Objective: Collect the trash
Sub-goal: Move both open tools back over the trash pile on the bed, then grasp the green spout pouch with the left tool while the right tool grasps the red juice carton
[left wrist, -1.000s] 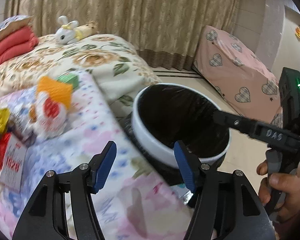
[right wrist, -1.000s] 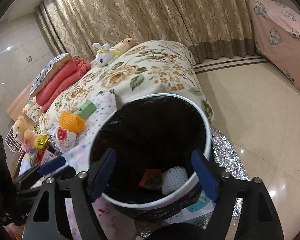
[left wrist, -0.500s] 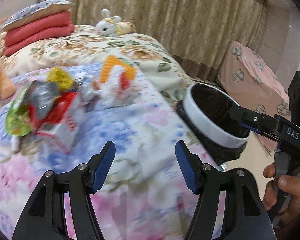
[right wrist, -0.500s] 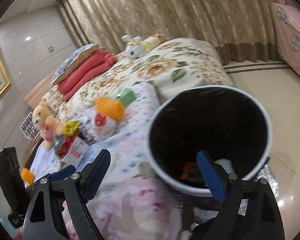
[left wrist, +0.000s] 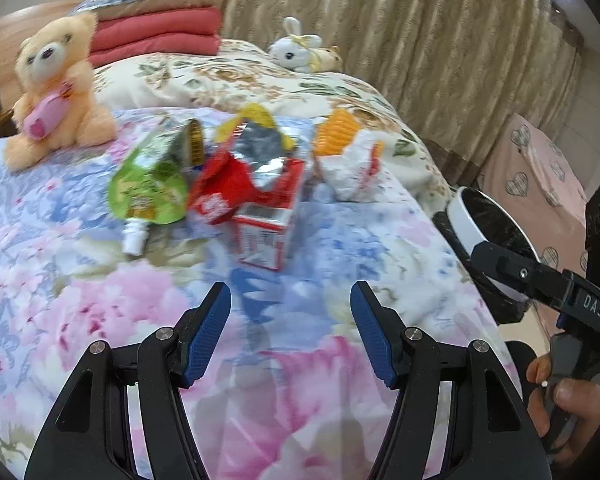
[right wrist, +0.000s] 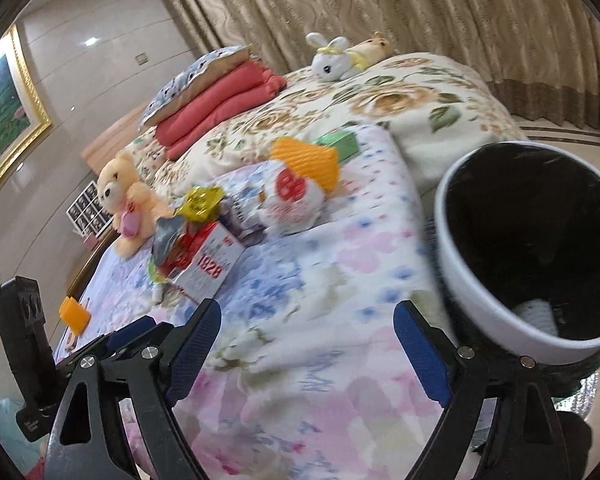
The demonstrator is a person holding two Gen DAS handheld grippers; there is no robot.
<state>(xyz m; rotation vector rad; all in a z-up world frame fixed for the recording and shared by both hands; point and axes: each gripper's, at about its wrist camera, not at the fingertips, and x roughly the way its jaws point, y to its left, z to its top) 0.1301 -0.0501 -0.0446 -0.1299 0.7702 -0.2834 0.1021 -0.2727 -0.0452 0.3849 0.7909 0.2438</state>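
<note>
A pile of trash lies on the floral bedspread (left wrist: 80, 300): a green spouted pouch (left wrist: 148, 188), a red-and-white carton (left wrist: 266, 224) with torn foil wrapper on it, a white crumpled bag (left wrist: 354, 170) and an orange foam net (left wrist: 336, 132). The pile also shows in the right wrist view, with the carton (right wrist: 208, 264) and white bag (right wrist: 292, 198). My left gripper (left wrist: 290, 332) is open and empty, just short of the carton. My right gripper (right wrist: 308, 344) is open and empty beside the white bin (right wrist: 452, 240) with black liner, which holds some trash.
A peach teddy bear (left wrist: 54, 88) sits at the bed's left. Folded red blankets (left wrist: 156, 36) and a white bunny toy (left wrist: 298, 46) lie at the back. A green box (right wrist: 338, 144) lies by the orange net. Curtains hang behind; a small orange object (right wrist: 74, 314) lies at the left.
Both grippers swung left, from over the bin toward the trash pile on the bed. The bin has shifted to the right edge of both views. Both stay open and empty.
</note>
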